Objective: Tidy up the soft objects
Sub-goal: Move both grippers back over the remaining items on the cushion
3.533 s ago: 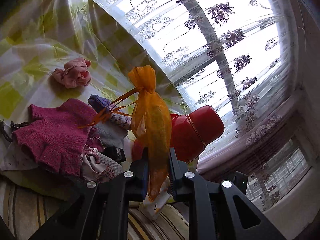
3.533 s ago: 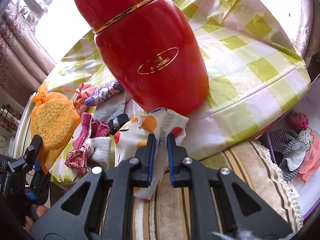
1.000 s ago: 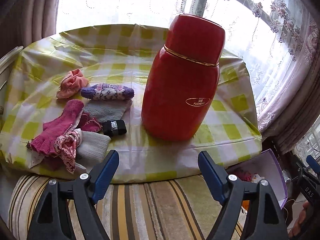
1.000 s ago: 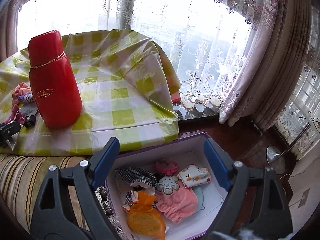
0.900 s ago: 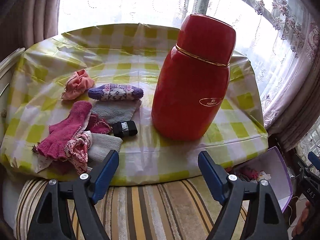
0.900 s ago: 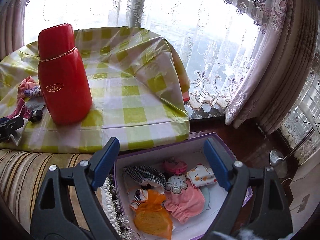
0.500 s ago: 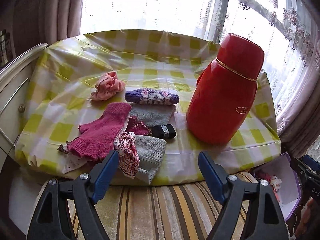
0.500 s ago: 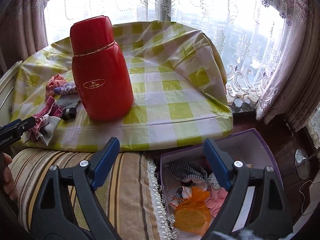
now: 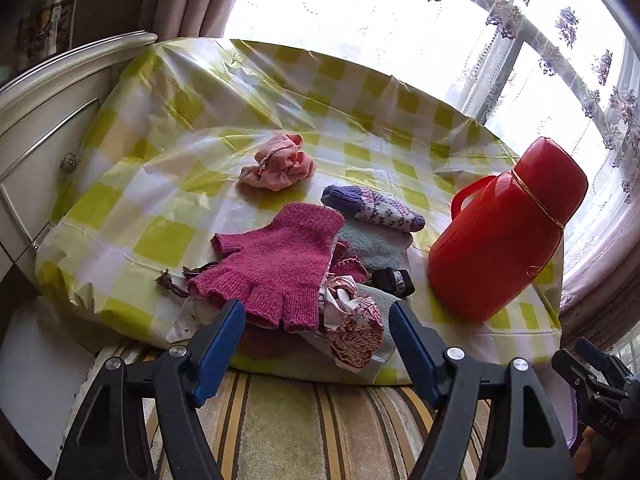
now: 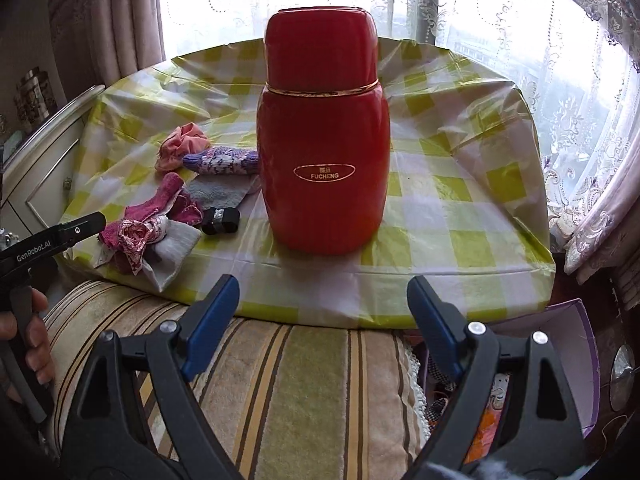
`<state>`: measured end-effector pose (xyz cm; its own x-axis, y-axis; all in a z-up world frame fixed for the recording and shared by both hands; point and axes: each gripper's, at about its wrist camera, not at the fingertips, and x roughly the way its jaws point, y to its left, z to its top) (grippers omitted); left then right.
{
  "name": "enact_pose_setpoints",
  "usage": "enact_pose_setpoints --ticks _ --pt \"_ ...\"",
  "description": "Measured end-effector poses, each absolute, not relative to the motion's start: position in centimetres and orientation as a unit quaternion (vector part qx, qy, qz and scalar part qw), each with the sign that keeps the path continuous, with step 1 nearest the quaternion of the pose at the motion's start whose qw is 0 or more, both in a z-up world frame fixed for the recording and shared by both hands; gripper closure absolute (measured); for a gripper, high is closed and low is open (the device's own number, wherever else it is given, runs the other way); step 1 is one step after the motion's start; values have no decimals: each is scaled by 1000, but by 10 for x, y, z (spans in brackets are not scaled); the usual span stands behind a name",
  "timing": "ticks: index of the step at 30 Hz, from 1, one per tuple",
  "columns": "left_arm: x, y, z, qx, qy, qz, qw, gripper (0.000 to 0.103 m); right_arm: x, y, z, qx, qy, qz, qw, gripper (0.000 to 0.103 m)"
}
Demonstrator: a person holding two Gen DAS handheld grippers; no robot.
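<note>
A pile of soft things lies on the checked tablecloth: a magenta fingerless glove, a red-and-white patterned cloth, a grey cloth, a purple knitted mitten and a pink scrunched cloth. My left gripper hovers just before the pile's near edge. Its jaws are closing, and the glove's finger ends and the patterned cloth show between them, untouched by the pads. My right gripper stands open and empty over the striped cushion, facing the red thermos.
A small black roll lies beside the red thermos. A purple box with clothes in it stands low at the right of the cushion. A white cabinet borders the table on the left. A person's hand holds the left gripper's handle.
Both views swung left, from the box side toward the table. The left gripper came closer to the pile and its jaws narrowed. The thermos now sits centred before the right gripper.
</note>
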<state>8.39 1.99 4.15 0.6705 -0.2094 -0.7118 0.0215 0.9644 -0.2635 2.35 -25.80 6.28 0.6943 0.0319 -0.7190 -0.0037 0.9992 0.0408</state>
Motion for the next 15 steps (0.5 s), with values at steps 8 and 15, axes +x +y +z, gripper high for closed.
enact_pose_setpoints --ticks 8,15 --pt "93 42 35 -137 403 -64 903 30 52 -220 58 0 397 53 916 15" --pt "110 52 29 -155 408 -78 896 33 75 -189 59 -20 397 81 914 15"
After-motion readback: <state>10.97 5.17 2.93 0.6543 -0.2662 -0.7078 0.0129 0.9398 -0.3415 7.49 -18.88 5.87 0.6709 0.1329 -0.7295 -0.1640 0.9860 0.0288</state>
